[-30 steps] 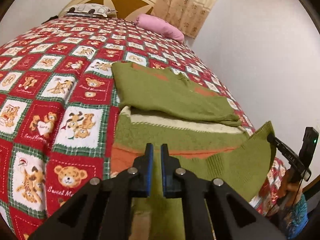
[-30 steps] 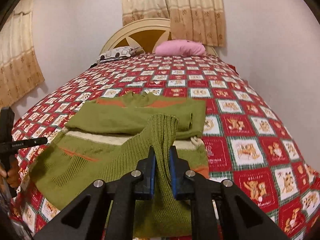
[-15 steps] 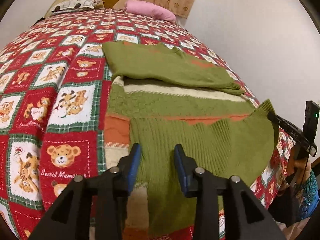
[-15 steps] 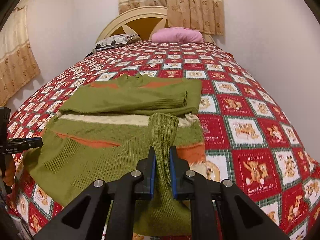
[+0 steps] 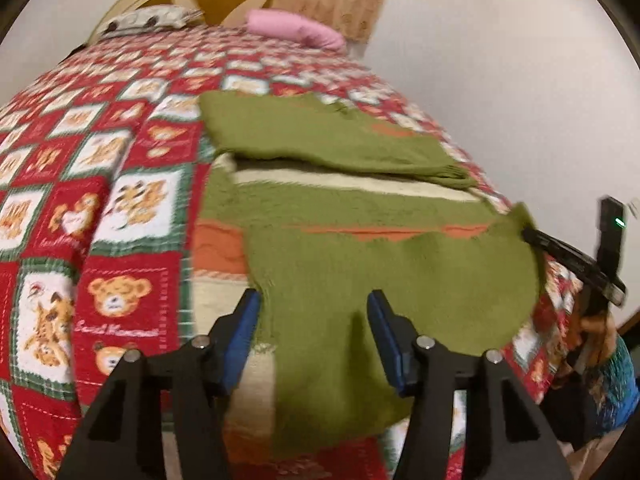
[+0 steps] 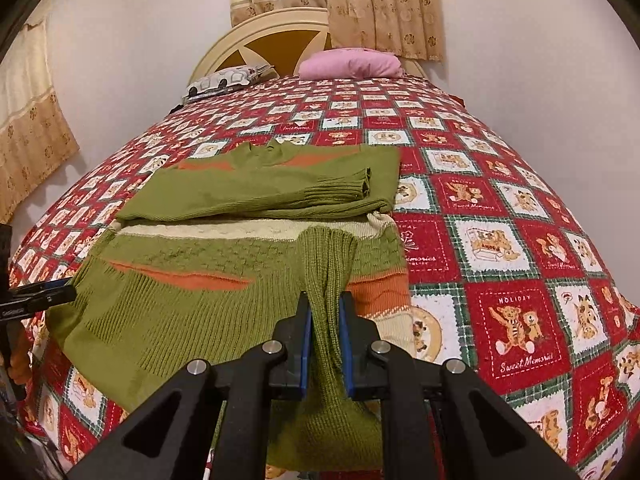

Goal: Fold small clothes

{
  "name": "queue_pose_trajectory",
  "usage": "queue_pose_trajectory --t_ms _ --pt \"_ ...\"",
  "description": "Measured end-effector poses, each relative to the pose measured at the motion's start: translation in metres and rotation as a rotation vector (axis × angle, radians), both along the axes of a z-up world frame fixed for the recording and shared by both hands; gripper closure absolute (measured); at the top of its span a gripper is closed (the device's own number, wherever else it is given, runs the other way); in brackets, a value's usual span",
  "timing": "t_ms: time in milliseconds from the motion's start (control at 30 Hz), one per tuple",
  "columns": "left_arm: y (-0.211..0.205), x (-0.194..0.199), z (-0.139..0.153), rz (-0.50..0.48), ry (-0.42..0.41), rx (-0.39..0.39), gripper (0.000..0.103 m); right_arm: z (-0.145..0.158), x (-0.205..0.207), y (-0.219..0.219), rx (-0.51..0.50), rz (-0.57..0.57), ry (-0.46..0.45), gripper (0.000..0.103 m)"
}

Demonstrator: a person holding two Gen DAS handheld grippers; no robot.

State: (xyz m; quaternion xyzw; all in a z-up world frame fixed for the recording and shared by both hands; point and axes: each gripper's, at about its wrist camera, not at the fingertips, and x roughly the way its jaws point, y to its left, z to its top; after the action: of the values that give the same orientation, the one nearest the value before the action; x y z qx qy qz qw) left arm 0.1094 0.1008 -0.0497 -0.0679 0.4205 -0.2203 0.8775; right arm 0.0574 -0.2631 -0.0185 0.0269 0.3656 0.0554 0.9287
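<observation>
Green sweater (image 6: 192, 304) lies flat on the teddy-bear quilt (image 6: 516, 320) near the bed's foot, its ribbed hem clenched in the right gripper (image 6: 325, 340), while the left gripper (image 5: 314, 342), jaws just opening, apparently grips nothing above blurred knit.

A bedroom in a home. Shown by a wide bed (image 6: 500, 184) spread with a red, green and white patchwork quilt (image 6: 516, 332) of teddy-bear squares lettered "Sweet Memories" and "Holiday". Backed by a rounded cream headboard (image 6: 280, 34) with mustard panels, set against a plain pale wall (image 6: 520, 40). Topped at the far end by a pink pillow (image 6: 352, 63) and, beside it, a white pillow with dark patches (image 6: 224, 80). Hung with beige flower-print curtains (image 6: 360, 0) behind the headboard and another curtain (image 6: 28, 120) on the side wall.
</observation>
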Motion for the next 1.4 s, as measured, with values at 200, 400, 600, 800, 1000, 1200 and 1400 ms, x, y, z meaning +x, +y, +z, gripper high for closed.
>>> queue_pose_trajectory --t_ms 200,400,600,800,1000,1200,1400 --pt "-0.002 0.005 -0.008 0.015 0.014 0.043 0.046 -0.003 0.001 0.0 0.017 -0.004 0.004 0.091" --pt "0.018 0.016 -0.012 0.054 0.084 -0.084 0.048 -0.005 0.002 -0.002 0.017 -0.001 0.013 0.091" --pt "0.004 0.004 -0.011 -0.028 0.101 -0.071 0.066 -0.007 0.002 -0.003 0.023 -0.003 0.016 0.091" --pt "0.021 0.026 -0.018 0.042 0.192 -0.223 0.051 -0.011 0.004 -0.003 0.013 -0.007 0.034 0.091" --pt "0.0 0.015 -0.015 0.054 0.1 -0.058 0.088 -0.023 0.005 -0.001 -0.002 -0.018 0.069 0.091" --pt "0.006 0.009 -0.006 0.108 0.084 -0.08 0.089 -0.008 -0.004 0.004 -0.046 -0.024 0.011 0.091" --pt "0.003 0.014 0.03 0.136 -0.015 -0.062 0.089 0.032 -0.009 0.011 -0.058 -0.015 -0.102 0.091"
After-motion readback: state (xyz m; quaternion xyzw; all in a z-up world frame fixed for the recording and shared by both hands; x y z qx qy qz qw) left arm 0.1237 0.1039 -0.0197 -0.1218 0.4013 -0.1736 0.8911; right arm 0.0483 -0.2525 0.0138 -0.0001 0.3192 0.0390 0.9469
